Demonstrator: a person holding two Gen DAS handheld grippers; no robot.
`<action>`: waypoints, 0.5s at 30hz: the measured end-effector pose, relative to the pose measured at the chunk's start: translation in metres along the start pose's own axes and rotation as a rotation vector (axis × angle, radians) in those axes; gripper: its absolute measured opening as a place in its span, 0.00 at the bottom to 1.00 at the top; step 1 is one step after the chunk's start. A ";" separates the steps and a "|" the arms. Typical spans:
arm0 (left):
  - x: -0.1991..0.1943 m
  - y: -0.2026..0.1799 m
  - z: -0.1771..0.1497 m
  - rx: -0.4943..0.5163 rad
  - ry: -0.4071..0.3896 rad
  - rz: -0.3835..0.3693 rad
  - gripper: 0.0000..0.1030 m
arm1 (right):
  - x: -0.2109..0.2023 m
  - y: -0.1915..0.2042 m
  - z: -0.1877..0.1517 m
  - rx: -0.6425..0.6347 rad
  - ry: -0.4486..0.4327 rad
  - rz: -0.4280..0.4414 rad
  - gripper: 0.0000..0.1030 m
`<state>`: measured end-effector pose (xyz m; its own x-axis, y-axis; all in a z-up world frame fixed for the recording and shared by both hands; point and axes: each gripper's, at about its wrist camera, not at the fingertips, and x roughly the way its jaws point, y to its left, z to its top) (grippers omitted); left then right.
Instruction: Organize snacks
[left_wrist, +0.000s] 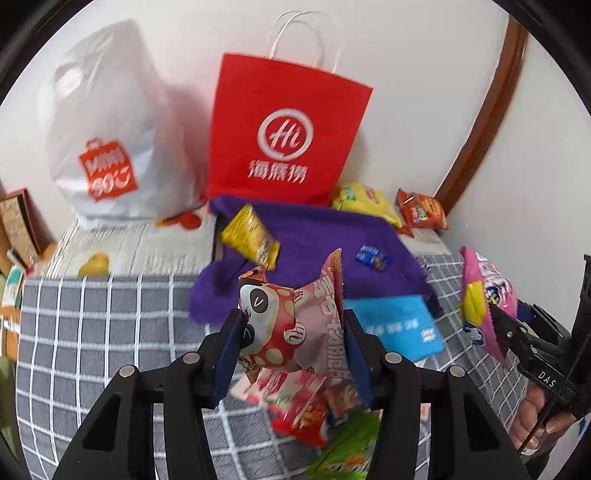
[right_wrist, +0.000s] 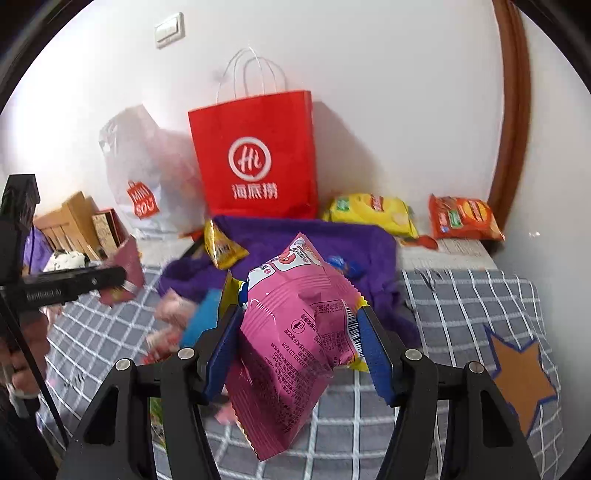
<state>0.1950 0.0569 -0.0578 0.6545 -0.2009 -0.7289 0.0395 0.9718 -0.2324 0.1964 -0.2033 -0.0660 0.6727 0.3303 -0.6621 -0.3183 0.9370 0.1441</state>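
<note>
Left fingers (left_wrist: 291, 334) clamped on panda snack pack (left_wrist: 291, 325), right fingers (right_wrist: 301, 341) on pink packet (right_wrist: 295, 332).

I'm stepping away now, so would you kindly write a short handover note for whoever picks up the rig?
Left tool: shut on the panda packet, held above the table.
Right tool: shut on the pink packet, also lifted.
Red bag and white bag stand at the wall behind the purple cloth.
Left to sort: yellow packet and blue candy on the cloth, chips and orange packet by the wall, more packets on the checked cloth.
</note>
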 end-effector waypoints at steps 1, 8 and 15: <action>0.000 -0.003 0.005 0.004 -0.005 0.006 0.49 | 0.001 0.002 0.007 -0.006 -0.008 -0.002 0.61; 0.003 -0.020 0.045 0.016 -0.030 0.025 0.49 | 0.011 0.005 0.059 -0.025 -0.047 -0.009 0.61; 0.011 -0.031 0.079 0.035 -0.066 0.058 0.49 | 0.040 -0.002 0.103 -0.015 -0.035 0.025 0.61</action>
<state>0.2607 0.0341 -0.0075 0.7048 -0.1368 -0.6961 0.0258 0.9855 -0.1675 0.2928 -0.1804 -0.0168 0.6874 0.3578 -0.6320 -0.3451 0.9266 0.1492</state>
